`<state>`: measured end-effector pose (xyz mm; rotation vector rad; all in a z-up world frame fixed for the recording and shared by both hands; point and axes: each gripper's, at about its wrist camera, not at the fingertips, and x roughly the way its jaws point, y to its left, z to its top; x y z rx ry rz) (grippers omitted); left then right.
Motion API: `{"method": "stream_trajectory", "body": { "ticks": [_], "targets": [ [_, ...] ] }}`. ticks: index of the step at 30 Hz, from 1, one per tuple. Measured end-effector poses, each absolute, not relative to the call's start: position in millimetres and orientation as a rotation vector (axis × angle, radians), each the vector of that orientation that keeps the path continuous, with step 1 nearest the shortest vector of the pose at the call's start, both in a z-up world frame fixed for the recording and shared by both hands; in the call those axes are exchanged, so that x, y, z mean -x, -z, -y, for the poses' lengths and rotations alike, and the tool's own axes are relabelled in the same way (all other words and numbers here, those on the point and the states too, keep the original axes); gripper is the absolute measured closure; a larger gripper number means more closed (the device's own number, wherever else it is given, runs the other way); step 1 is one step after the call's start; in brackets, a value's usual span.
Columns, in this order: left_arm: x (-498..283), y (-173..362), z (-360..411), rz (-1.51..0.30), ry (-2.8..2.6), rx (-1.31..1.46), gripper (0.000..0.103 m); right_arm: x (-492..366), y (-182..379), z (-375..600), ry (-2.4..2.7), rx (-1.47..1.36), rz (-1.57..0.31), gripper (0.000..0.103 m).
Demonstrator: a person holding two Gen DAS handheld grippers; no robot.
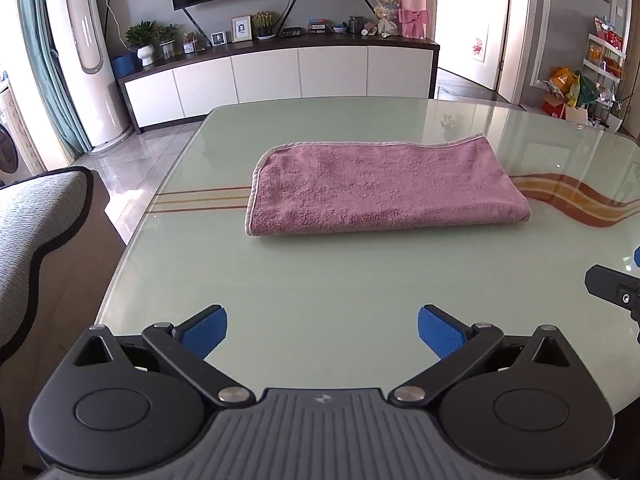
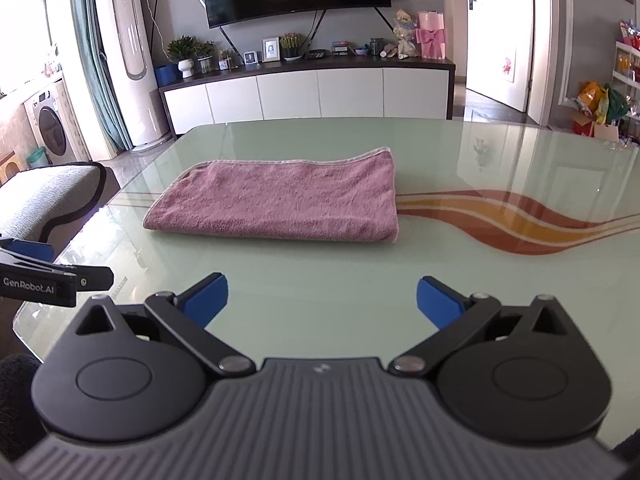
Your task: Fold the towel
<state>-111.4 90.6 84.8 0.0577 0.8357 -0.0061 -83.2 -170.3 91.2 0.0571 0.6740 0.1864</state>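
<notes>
The pink towel (image 1: 384, 188) lies folded on the glass table (image 1: 320, 280), long axis crosswise ahead of both tools; left gripper (image 1: 322, 332) and right gripper (image 2: 322, 300) hang spread wide, empty, well short; neither looks clearly nearer.

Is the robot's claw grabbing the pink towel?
No, the pink towel lies folded on the glass table, apart from both open grippers.

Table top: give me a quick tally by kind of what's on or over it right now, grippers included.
Pink towel, folded, lying flat on the glass table: 1
Grippers, left gripper and right gripper, both open and empty, short of the towel: 2
Total: 3
</notes>
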Motion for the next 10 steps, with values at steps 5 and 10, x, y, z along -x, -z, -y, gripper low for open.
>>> {"method": "stream_trajectory", "body": {
  "ticks": [5,10],
  "targets": [
    [111.4,-85.3,-85.8,-0.823,0.015,-0.071,0.001,86.3,-89.6,169.3,-0.190,-0.059,-0.681,0.000],
    [111.4,-86.2,-83.9,-0.805,0.018,-0.075,0.001,83.9,-86.1,168.7,-0.189,-0.060,-0.688,0.000]
  ]
}}
